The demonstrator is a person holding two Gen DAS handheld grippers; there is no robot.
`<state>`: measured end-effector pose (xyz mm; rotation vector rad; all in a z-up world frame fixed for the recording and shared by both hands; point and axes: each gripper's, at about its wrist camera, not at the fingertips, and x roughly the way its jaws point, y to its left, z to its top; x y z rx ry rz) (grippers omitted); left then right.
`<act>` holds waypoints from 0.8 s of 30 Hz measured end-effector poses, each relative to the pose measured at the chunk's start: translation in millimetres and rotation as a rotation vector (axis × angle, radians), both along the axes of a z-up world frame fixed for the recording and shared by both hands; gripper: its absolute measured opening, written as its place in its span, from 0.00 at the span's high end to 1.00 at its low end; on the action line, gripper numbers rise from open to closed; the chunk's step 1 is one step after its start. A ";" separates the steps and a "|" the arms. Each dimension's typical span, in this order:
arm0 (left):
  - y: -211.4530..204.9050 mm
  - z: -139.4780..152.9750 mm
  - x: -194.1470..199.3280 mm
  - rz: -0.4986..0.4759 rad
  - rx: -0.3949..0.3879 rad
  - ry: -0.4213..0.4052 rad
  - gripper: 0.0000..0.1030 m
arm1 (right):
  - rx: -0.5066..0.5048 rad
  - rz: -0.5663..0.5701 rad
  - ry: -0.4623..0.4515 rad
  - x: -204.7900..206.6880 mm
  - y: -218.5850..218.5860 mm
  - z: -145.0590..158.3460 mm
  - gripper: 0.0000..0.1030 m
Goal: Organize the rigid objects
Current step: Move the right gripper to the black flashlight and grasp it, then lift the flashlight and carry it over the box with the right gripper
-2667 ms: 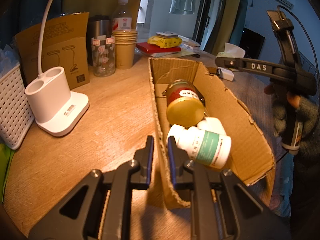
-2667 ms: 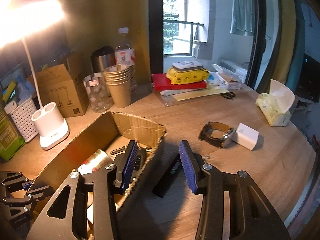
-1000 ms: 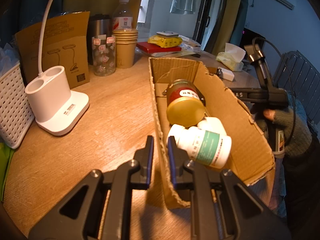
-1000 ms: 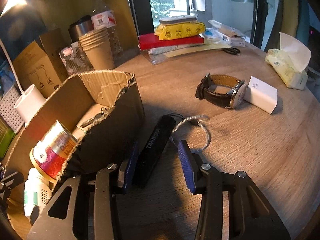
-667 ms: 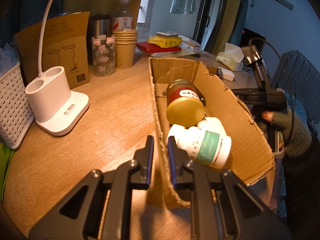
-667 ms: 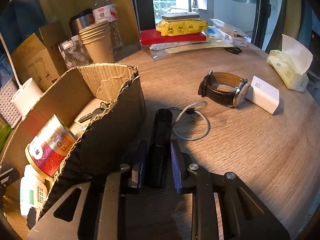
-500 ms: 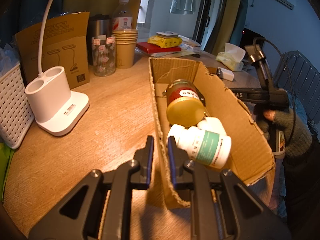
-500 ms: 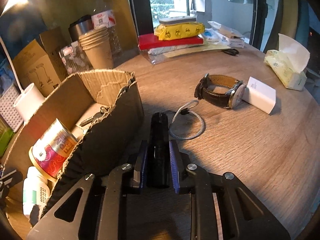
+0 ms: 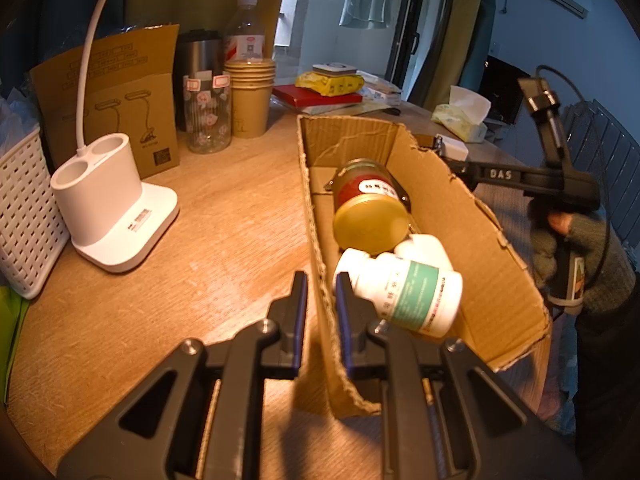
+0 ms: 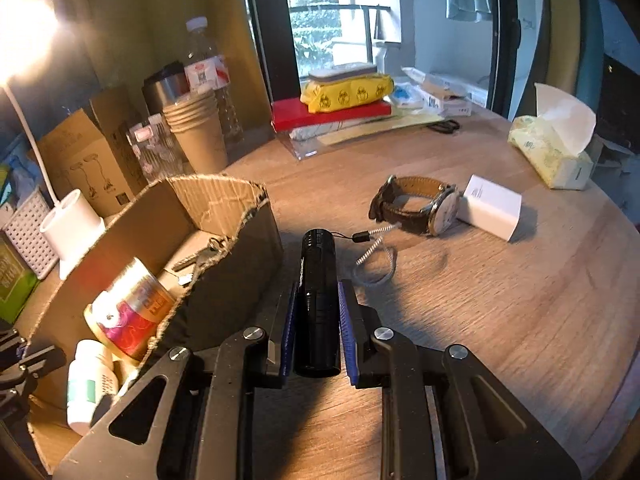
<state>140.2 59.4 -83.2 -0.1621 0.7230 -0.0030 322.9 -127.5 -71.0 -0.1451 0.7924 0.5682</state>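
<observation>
The right tool (image 10: 318, 320) pinches a black flashlight (image 10: 317, 280) just off the counter (image 10: 500, 300), beside the box's outer wall. The left tool (image 9: 320, 312) clamps the near wall of the cardboard box (image 9: 440, 208), steadying it. The step in hand looks like carrying; next, the flashlight must clear the wall and go in beside the can (image 10: 128, 304).

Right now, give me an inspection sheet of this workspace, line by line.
Surface: round wooden table, lamp-lit.
Job's things: cardboard box holds a gold-lidded jar and white bottles; black flashlight outside the box.
Clutter: watch, white charger, tissue pack, paper cups, lamp base.
Grippers: left gripper shut on the box's wall; right gripper shut on the flashlight.
Cables: flashlight's lanyard trails on the table.
Surroundings: window, curtains.
</observation>
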 end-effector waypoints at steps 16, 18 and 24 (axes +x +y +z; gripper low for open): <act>0.2 0.5 -0.3 0.000 0.000 0.000 0.85 | 0.009 0.030 -0.145 -34.5 5.6 48.8 0.79; 0.2 0.5 -0.3 0.000 0.001 0.000 0.85 | 0.014 0.033 -0.154 -36.9 5.8 53.6 0.79; 0.2 0.6 -0.6 0.000 0.001 -0.001 0.85 | 0.031 0.043 -0.181 -46.0 6.2 66.9 0.79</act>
